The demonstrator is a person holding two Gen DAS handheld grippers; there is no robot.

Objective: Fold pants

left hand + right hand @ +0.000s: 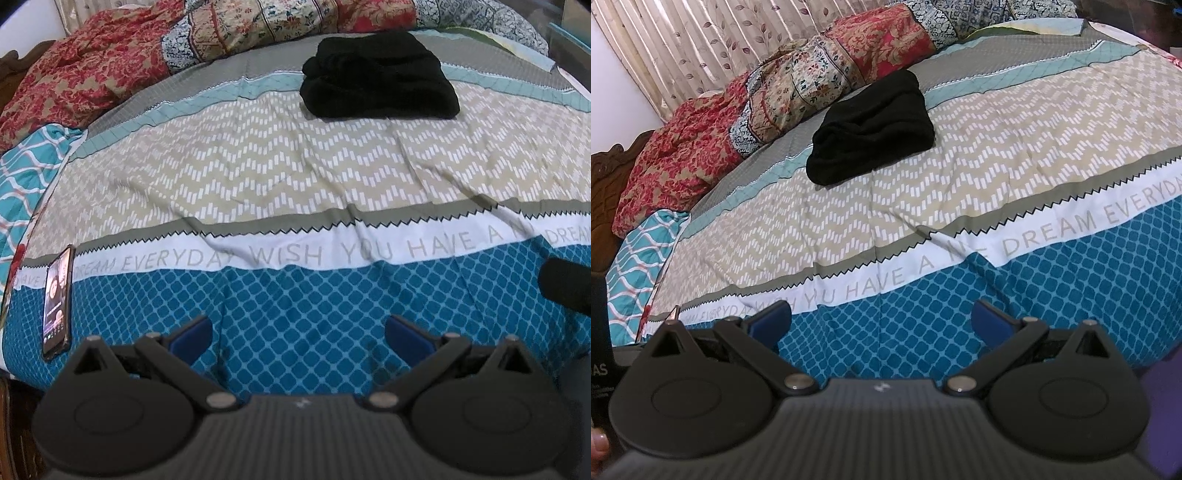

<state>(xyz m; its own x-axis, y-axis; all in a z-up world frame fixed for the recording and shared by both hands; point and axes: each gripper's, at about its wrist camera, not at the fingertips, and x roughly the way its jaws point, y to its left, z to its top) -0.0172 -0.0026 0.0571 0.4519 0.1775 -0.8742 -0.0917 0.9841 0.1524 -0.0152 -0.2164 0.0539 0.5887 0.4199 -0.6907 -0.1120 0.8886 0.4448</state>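
The black pants [380, 77] lie folded in a compact bundle on the far part of the bed; they also show in the right wrist view [871, 129]. My left gripper [297, 338] is open and empty, low over the blue patterned near edge of the bedspread, far from the pants. My right gripper [882, 321] is also open and empty over the same blue band, well short of the pants. A dark shape, probably the right gripper, shows at the right edge of the left wrist view [569, 284].
A phone [57, 306] with a lit screen lies on the bed's near left edge. Crumpled red and floral quilts [96, 74] pile along the far side, also in the right wrist view [798, 85]. A teal patterned pillow [642, 251] lies at left. Curtains [701, 40] hang behind.
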